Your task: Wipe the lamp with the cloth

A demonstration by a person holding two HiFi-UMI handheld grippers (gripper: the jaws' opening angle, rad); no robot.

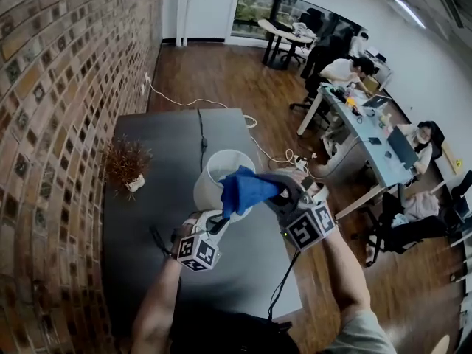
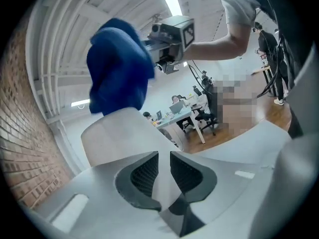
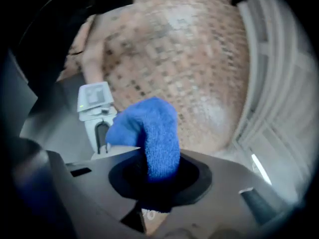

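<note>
The lamp (image 1: 217, 174), with its white shade, is standing near the middle of the grey table (image 1: 147, 146), close in front of the person. The blue cloth (image 1: 242, 189) is bunching against the shade's upper rim on the right-hand side, with a fold drooping over the edge. The right gripper (image 1: 280, 192) is pinching it, jaws pressed onto a thick wad while the rest is spilling forward. Low at the lamp's foot, the left gripper (image 1: 218, 225) is sitting with its jaws drawn nearly together on a thin white part below the shade. To my eye it is bracing the lamp.

I'd say the wiping of the shade is in hand, with the cloth working at the top edge. The next move is asking for the cloth to be drawn round or down the shade under light pressure, since the shade looks easy to tip, with the left grip holding firm. A small potted plant (image 1: 127, 164) is standing well apart by the brick wall (image 1: 51, 87).
</note>
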